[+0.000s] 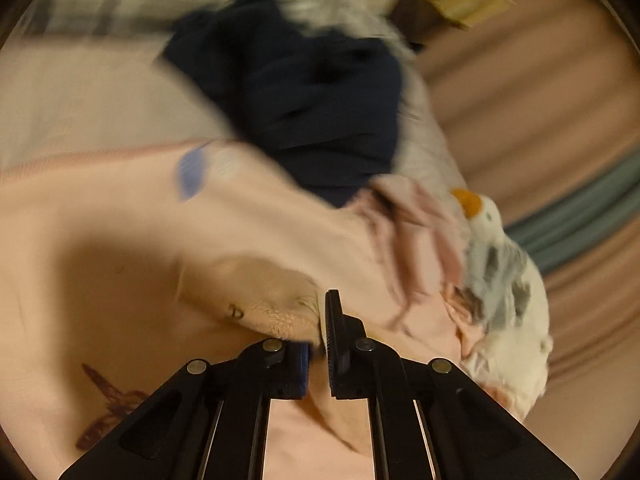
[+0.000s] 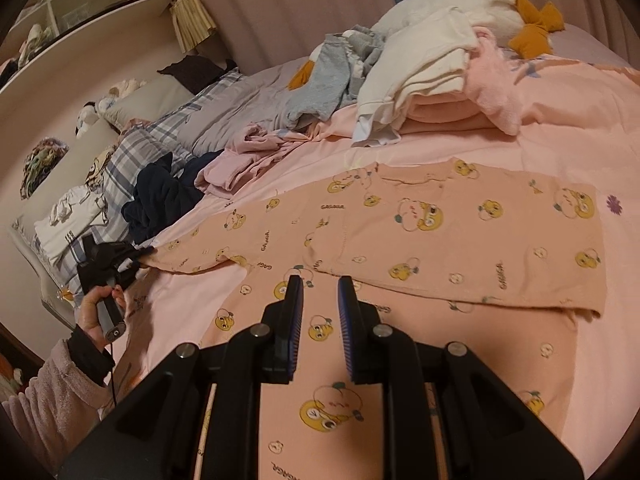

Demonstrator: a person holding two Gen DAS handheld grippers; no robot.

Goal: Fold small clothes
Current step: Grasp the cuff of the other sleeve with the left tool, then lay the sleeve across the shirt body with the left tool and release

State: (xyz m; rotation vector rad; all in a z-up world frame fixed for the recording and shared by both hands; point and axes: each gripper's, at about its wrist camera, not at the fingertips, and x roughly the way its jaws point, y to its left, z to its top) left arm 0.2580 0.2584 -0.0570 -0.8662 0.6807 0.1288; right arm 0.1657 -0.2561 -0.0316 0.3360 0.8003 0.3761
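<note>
A pink garment printed with yellow cartoon chicks point(image 2: 440, 232) lies spread flat on the pink bedsheet point(image 2: 500, 136). My left gripper point(image 2: 136, 258) is at the garment's far left end, held by a person's hand point(image 2: 94, 320), and is shut on the cloth there. In the blurred left wrist view the jaws of my left gripper point(image 1: 318, 344) pinch a fold of the printed pink cloth point(image 1: 260, 304). My right gripper point(image 2: 319, 292) hovers over the near part of the garment, its jaws a narrow gap apart with nothing between them.
A loose pile lies along the far side: a navy garment point(image 2: 160, 200), a crumpled pale pink one point(image 2: 240, 164), grey clothes point(image 2: 332, 76), and folded white and pink items point(image 2: 420, 68). A white plush duck point(image 2: 516, 16) sits behind. A plaid duvet point(image 2: 152, 140) and pillows lie left.
</note>
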